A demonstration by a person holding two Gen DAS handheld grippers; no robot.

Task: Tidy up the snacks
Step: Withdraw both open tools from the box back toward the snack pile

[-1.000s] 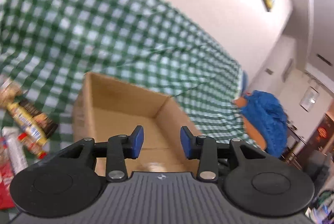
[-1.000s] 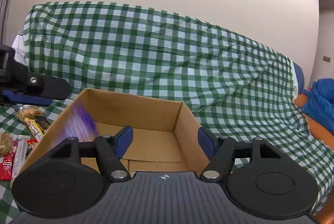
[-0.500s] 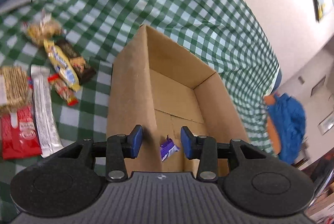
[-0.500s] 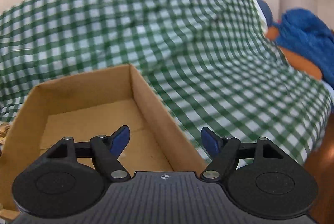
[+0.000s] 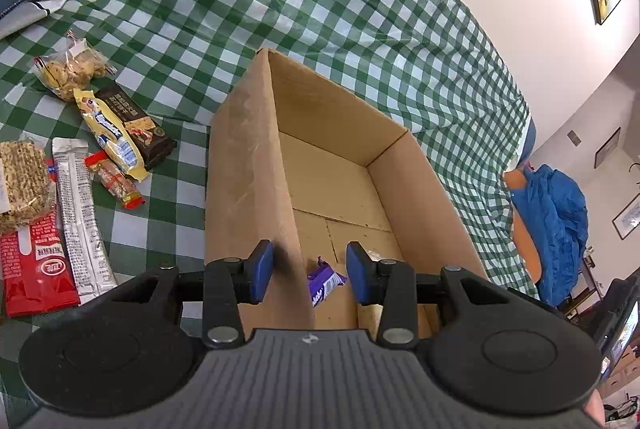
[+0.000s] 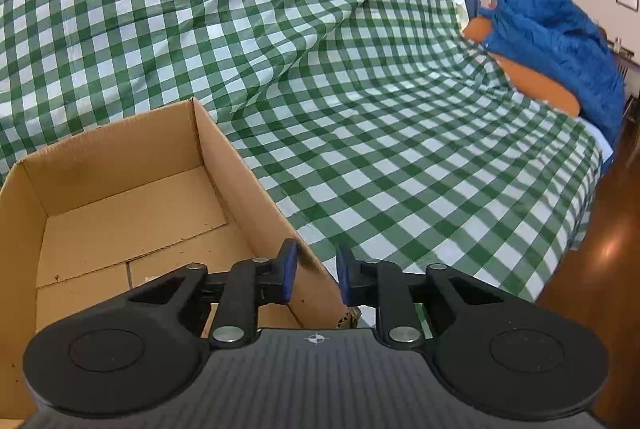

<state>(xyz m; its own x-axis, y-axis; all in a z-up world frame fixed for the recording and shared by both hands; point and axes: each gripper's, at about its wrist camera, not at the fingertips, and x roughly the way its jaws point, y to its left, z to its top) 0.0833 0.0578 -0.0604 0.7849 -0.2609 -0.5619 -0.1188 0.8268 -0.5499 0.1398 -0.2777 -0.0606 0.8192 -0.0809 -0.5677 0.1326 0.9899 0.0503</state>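
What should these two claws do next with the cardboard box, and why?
Probably close the left gripper on the left wall of the cardboard box. Its open jaws straddle that wall without pressing it, while the right gripper has its jaws closing around the right wall. Gripping both sides would likely steady the box, which holds one purple snack.
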